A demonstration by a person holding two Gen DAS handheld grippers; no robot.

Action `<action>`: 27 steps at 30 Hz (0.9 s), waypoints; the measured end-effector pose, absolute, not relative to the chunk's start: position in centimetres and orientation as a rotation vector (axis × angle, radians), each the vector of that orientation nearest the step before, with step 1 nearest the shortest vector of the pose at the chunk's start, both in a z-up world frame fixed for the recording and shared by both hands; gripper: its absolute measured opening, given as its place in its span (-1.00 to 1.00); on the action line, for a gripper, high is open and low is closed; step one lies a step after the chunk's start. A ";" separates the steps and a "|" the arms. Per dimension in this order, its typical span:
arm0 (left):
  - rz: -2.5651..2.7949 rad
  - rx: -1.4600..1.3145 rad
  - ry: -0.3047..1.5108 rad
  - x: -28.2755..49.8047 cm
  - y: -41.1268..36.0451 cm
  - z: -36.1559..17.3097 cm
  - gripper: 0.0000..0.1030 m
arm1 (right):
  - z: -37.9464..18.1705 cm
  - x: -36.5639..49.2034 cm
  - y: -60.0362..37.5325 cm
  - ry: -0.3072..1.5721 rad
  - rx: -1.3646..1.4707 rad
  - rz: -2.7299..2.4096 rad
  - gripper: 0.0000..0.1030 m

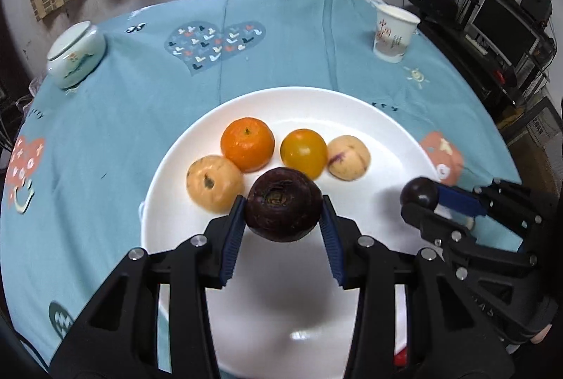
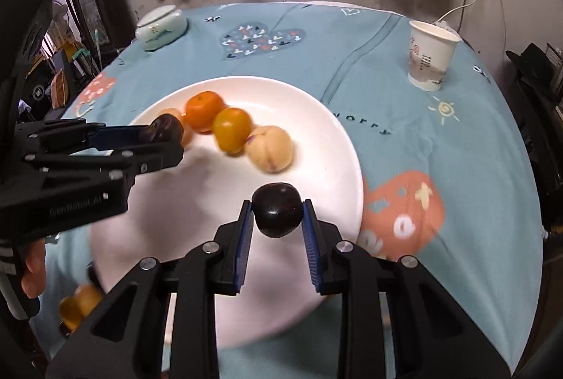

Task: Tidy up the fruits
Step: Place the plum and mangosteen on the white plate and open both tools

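A white plate [image 1: 197,238] on the blue cloth holds an orange tangerine [image 1: 247,144], a yellow tomato [image 1: 303,152], a pale striped fruit [image 1: 349,156] and a pale orange fruit [image 1: 214,182]. My left gripper [image 1: 283,208] is shut on a dark purple wrinkled fruit [image 1: 283,205] above the plate. My right gripper [image 2: 277,215] is shut on a dark plum [image 2: 278,209] over the plate's [image 2: 337,147] right side. The right gripper also shows in the left wrist view [image 1: 427,203], and the left gripper in the right wrist view [image 2: 165,136].
A paper cup [image 1: 394,32] stands at the back right and a lidded ceramic jar [image 1: 75,53] at the back left. More small yellow fruits [image 2: 75,307] lie near the front left table edge. Shelves with electronics [image 1: 492,38] stand to the right.
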State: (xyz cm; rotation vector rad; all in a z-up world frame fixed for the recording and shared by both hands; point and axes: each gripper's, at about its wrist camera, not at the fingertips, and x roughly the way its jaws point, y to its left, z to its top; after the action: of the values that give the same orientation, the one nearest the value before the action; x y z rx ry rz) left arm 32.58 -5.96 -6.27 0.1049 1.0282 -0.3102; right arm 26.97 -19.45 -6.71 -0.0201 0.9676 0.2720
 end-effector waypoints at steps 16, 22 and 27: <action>-0.264 0.084 0.889 28.9 -3.3 -0.2 0.64 | -3.1 24.6 -19.4 0.846 -0.123 0.198 0.11; -0.149 0.100 0.768 17.3 -0.1 1.9 0.94 | -1.0 16.1 -19.4 0.865 -0.069 0.175 0.16; -0.140 0.049 0.794 9.1 1.5 -1.6 0.96 | -2.8 7.0 -18.5 0.850 -0.049 0.133 0.67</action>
State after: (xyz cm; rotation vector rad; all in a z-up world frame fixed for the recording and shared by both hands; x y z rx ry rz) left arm 9.08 1.48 -1.62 0.0486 0.7937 -0.1397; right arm 7.02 -18.50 -2.83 -0.0491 0.8499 0.1332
